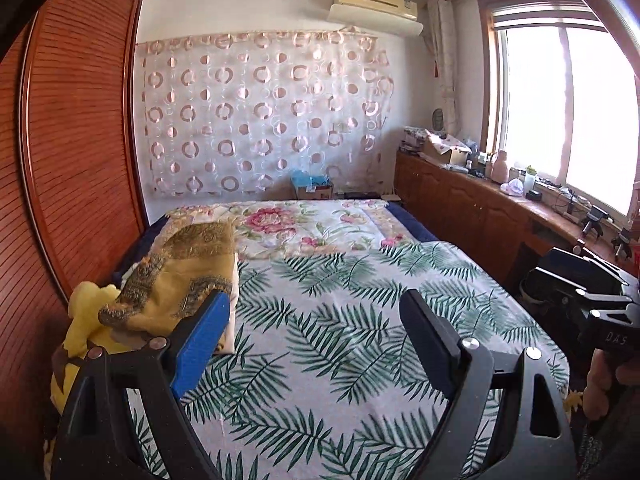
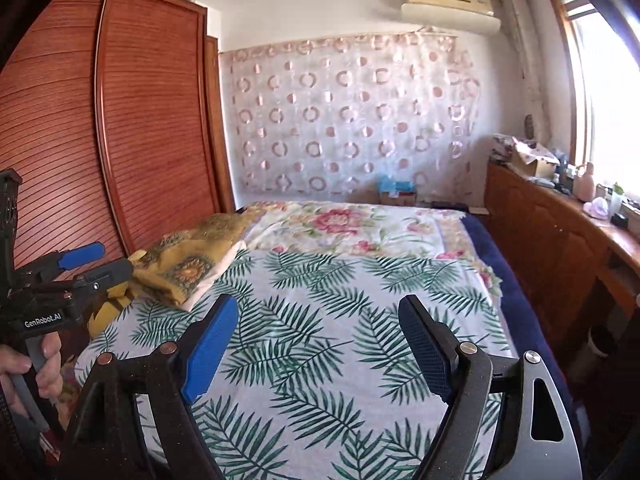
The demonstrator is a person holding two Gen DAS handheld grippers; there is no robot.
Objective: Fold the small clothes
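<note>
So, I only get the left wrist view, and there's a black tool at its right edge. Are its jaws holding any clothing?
Observer: No. The right wrist view shows the right gripper with its jaws wide apart and nothing between them, above the leaf-print sheet.
Operator: And what carries the tool my own camera sits on?
Observer: A person's left hand is wrapped round the handle of the left gripper.
</note>
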